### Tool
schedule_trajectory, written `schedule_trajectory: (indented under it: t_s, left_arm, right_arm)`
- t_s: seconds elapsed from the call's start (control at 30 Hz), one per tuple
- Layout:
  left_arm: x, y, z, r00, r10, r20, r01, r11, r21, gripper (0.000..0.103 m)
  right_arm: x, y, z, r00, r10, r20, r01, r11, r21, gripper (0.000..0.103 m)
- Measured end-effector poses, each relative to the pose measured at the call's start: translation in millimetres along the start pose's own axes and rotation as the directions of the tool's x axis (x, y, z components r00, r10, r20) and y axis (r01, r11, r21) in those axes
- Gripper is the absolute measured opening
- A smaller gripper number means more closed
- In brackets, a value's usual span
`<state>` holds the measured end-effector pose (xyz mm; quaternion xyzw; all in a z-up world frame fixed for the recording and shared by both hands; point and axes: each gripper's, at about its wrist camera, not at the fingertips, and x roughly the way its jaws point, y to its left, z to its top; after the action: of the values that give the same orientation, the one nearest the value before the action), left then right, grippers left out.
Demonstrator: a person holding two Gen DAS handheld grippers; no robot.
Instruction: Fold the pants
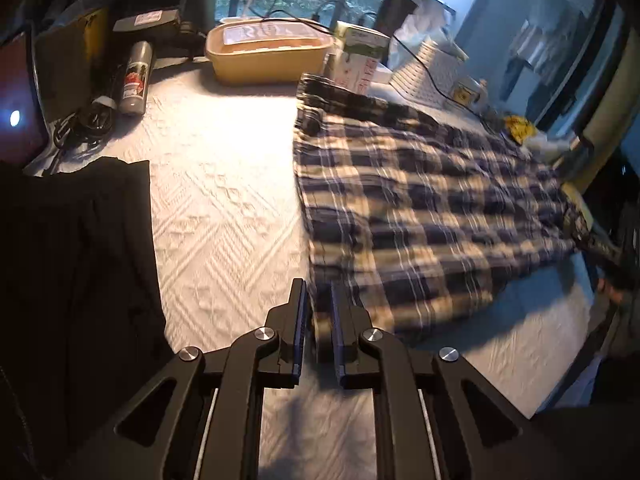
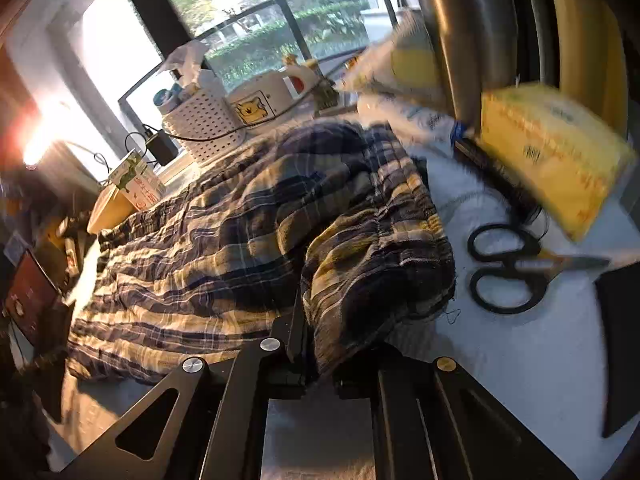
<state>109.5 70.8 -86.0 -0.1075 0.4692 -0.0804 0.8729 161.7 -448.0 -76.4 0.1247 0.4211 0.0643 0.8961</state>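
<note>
Blue, white and tan plaid pants [image 1: 420, 208] lie spread over a white quilted table cover [image 1: 224, 208]. In the left wrist view my left gripper [image 1: 319, 300] is shut on the near corner of the plaid cloth, which is pinched between its two black fingers. In the right wrist view the same pants [image 2: 224, 248] stretch away to the left, and their gathered waistband [image 2: 384, 240] bunches up over my right gripper [image 2: 316, 336]. That gripper is shut on the waistband edge; the cloth drapes over and hides its right finger.
A black garment [image 1: 80, 264] lies at the left. Along the far edge stand a beige tub [image 1: 268, 52], a spray can [image 1: 136, 80], cables, a white basket [image 2: 204, 124] and a cartoon-bear appliance [image 2: 260, 104]. Black scissors [image 2: 508, 268], a yellow pack [image 2: 556, 156] and a steel flask [image 2: 476, 28] are right of the pants.
</note>
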Motion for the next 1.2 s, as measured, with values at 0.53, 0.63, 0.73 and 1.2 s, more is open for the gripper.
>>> schedule_trajectory:
  t_s: [0.53, 0.63, 0.73, 1.2]
  left_arm:
    - [14, -11, -14, 0.998, 0.06, 0.011, -0.061, 0.996, 0.069, 0.003]
    - [9, -7, -16, 0.999, 0.042, 0.011, -0.043, 0.998, 0.055, 0.006]
    - [7, -2, -5, 0.999, 0.046, 0.007, -0.046, 0.998, 0.041, 0.015]
    - [33, -51, 111, 0.993, -0.031, 0.116, -0.012, 0.937, 0.349, 0.029]
  right_arm:
    - [-67, 10, 4, 0.961, -0.212, 0.176, 0.232, 0.968, -0.099, 0.042]
    - [-78, 1, 6, 0.957, -0.215, 0.196, 0.231, 0.971, -0.061, 0.042]
    - [-75, 11, 7, 0.968, -0.165, 0.188, 0.186, 0.977, -0.101, 0.052]
    - [19, 141, 41, 0.987, 0.119, 0.105, -0.075, 0.932, -0.354, 0.069]
